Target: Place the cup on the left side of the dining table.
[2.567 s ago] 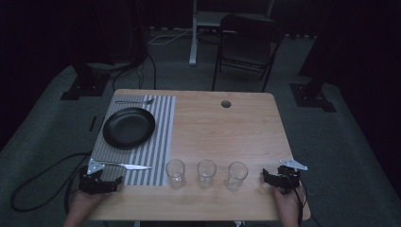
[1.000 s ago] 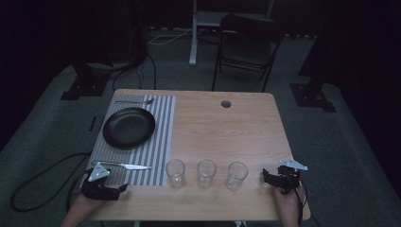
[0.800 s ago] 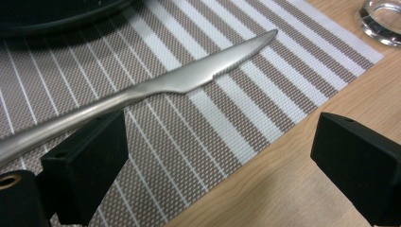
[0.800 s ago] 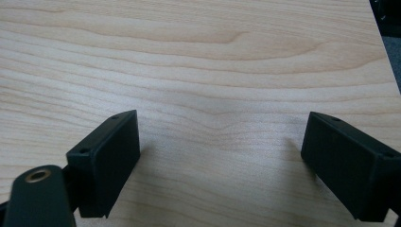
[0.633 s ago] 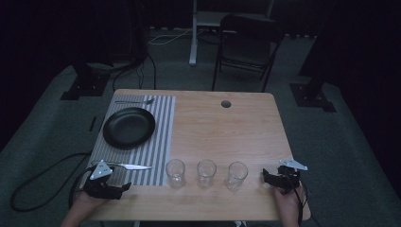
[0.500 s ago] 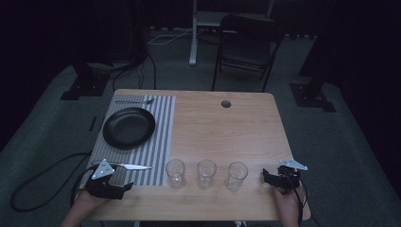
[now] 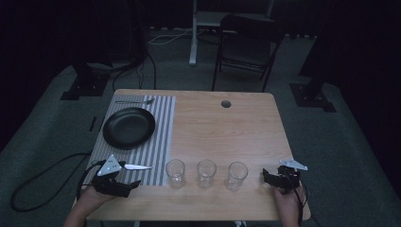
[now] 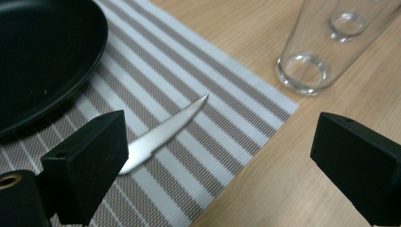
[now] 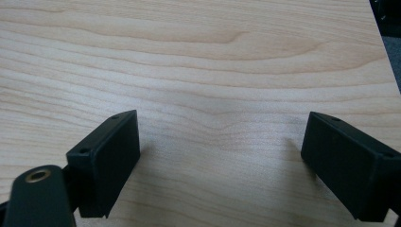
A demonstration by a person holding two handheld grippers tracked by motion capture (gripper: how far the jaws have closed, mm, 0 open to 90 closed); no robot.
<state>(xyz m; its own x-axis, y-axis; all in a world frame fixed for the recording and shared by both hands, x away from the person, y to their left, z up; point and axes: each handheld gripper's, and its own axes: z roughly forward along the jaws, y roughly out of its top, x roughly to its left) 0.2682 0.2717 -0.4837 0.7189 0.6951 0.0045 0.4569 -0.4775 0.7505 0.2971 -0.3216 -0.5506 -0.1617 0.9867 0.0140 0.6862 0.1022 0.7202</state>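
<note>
My left gripper [image 7: 131, 185] rests open at the table's near left corner, on the front edge of the striped placemat [image 7: 161, 142]. A silver knife [image 7: 137, 166] lies on the mat just beyond it. In the left gripper view the knife [image 8: 161, 135] lies between the jaws, close to the left one, blade tip pointing away. Beyond it on the mat sits the black plate [image 7: 128, 127], with a fork [image 7: 135, 101] at the far edge. Along the front edge stand three empty glasses [image 7: 175, 172] [image 7: 206, 172] [image 7: 237, 175]. My right gripper [image 7: 267, 177] stands open at the near right, over bare wood [image 9: 213, 71].
The wooden table [image 7: 227, 132] has a round cable hole [image 7: 226, 103] near its far edge. A folding chair [image 7: 246, 42] stands behind the table. A cable [image 7: 42, 179] trails off the left side. In the left gripper view the nearest glass [image 8: 307, 61] is up and to the right.
My left gripper has slid to the right along the front edge, closer to the knife and the glasses. The right gripper has stayed put.
</note>
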